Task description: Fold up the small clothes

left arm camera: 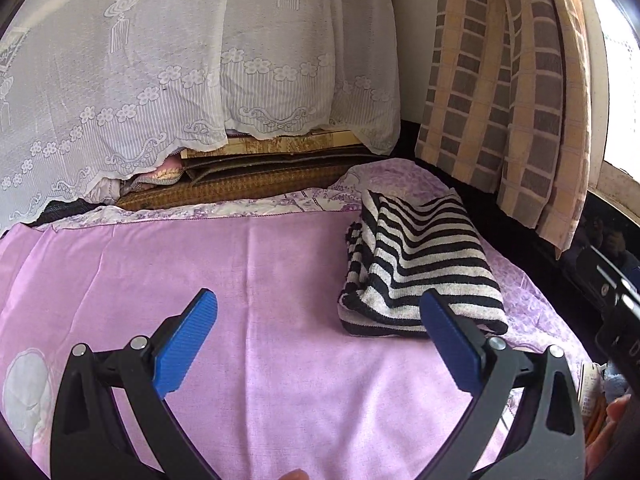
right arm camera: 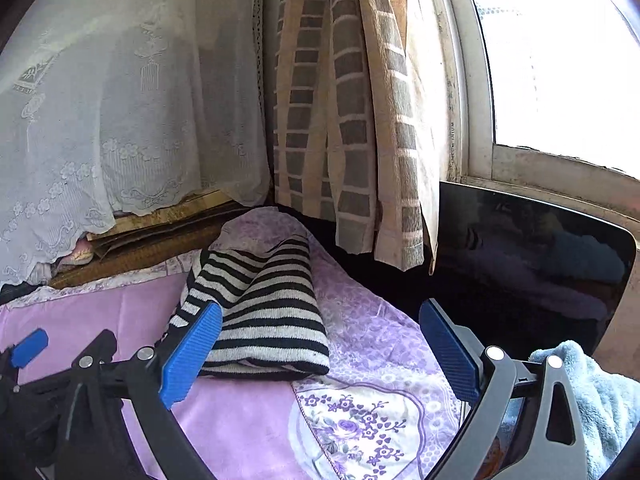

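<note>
- Left wrist view: the left tool [left arm camera: 318, 326] has its blue pads [left arm camera: 188, 350] spread wide apart, with nothing between them but the pink bedsheet [left arm camera: 240, 264].
- The folded black-and-white striped knit garment [left arm camera: 420, 264] lies flat on the bed, and serves as the landmark here.
- The left tool's right-hand pad shows in front of the garment's near edge; whether it touches the knit cannot be told.
- Behind the garment, a lilac floral quilt [left arm camera: 400, 176] bunches up.
- Beyond and to the left of the garment, a white lace curtain [left arm camera: 160, 80] drapes over stacked woven mats [left arm camera: 256, 168].
- Beyond and to the right of the garment hangs a checked tan-and-grey curtain [left arm camera: 500, 100].
- A fingertip [left arm camera: 618, 408] shows at the frame's lower right edge.

- Right wrist view: the right tool [right arm camera: 320, 326] stands fully apart and holds nothing.
- Its left pad overlaps the striped knit garment [right arm camera: 268, 312] at the near left corner; contact cannot be told.
- The garment rests partly on the pink bedsheet [right arm camera: 232, 420] and partly on the floral quilt [right arm camera: 360, 420].
- Left of the garment, part of the left tool [right arm camera: 30, 348] pokes in.
- Right of the garment sits a glossy black panel [right arm camera: 540, 248] below the window [right arm camera: 560, 60].
- Near the right pad lies a pale blue fleece cloth [right arm camera: 600, 400].
</note>
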### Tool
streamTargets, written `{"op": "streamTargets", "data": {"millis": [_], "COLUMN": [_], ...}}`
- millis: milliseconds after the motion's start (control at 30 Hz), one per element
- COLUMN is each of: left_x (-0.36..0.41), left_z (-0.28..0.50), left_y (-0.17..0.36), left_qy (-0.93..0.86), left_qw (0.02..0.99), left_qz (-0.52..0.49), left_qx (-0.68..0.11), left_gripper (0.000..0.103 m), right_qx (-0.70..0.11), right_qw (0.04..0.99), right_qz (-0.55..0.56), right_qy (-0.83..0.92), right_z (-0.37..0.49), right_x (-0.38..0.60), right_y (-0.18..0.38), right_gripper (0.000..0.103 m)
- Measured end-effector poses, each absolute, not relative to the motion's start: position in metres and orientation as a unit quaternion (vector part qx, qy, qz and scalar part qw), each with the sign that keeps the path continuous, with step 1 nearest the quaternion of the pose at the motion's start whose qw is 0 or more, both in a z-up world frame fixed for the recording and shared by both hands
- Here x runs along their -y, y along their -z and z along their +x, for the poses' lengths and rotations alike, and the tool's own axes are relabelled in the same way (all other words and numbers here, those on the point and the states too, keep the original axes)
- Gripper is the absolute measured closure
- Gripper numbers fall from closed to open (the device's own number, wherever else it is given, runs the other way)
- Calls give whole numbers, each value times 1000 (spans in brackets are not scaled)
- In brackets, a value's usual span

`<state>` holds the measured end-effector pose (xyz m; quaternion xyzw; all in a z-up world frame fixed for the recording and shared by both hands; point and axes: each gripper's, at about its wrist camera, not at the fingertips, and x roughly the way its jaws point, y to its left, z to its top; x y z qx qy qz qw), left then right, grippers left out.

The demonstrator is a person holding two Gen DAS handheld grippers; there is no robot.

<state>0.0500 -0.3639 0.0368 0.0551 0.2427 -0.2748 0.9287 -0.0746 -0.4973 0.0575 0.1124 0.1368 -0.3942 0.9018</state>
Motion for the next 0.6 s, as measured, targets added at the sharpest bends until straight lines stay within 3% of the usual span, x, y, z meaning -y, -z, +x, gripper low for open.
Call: {"op": "streamTargets", "data": {"millis": [100,200,600], "left_x": [373,384,373], "left_z": [47,48,51], "left_y": [-25,-14,-18], "left_qy": [274,278,288], "left_qw": [930,925,923], "left_qz": [87,124,102], "left_qx": [-227,-225,-234], "left_gripper": [4,4,4], "right_qx": [-124,-163,-133], "right_qw": [910,909,914], "right_qz": [116,80,128], "right_qy": [379,374,361], "right_z": [-77,-65,-80], "right_x": [497,497,504], "right_y": [-37,-19,-23], "right_gripper": [4,4,4]}}
